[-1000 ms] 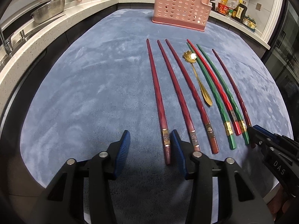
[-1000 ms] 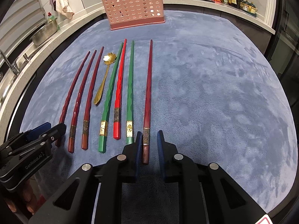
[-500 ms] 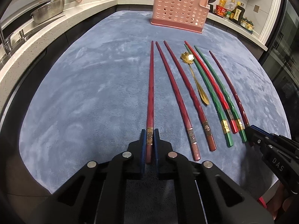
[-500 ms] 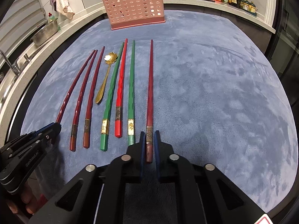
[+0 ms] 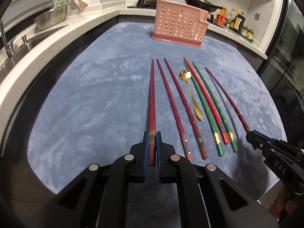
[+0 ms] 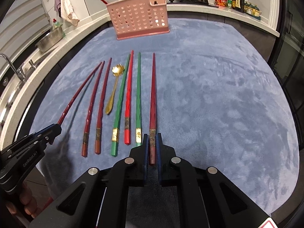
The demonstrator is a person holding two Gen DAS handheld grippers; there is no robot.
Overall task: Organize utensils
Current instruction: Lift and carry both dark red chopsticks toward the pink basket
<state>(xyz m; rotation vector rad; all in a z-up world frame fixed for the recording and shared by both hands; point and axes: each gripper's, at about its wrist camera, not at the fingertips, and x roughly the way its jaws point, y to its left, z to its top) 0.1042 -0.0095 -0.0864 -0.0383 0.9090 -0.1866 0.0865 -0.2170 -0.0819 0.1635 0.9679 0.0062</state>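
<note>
Left wrist view: the left claw is clamped on the thick banded end of a dark red chopstick, whose long axis runs straight ahead toward the pink basket at the far end of the blue mat. The right claw likewise grips its own dark red chopstick, which also points at the basket. Both sticks look raised off the mat, though that is hard to judge. Other chopsticks and a gold spoon lie between them.
</note>
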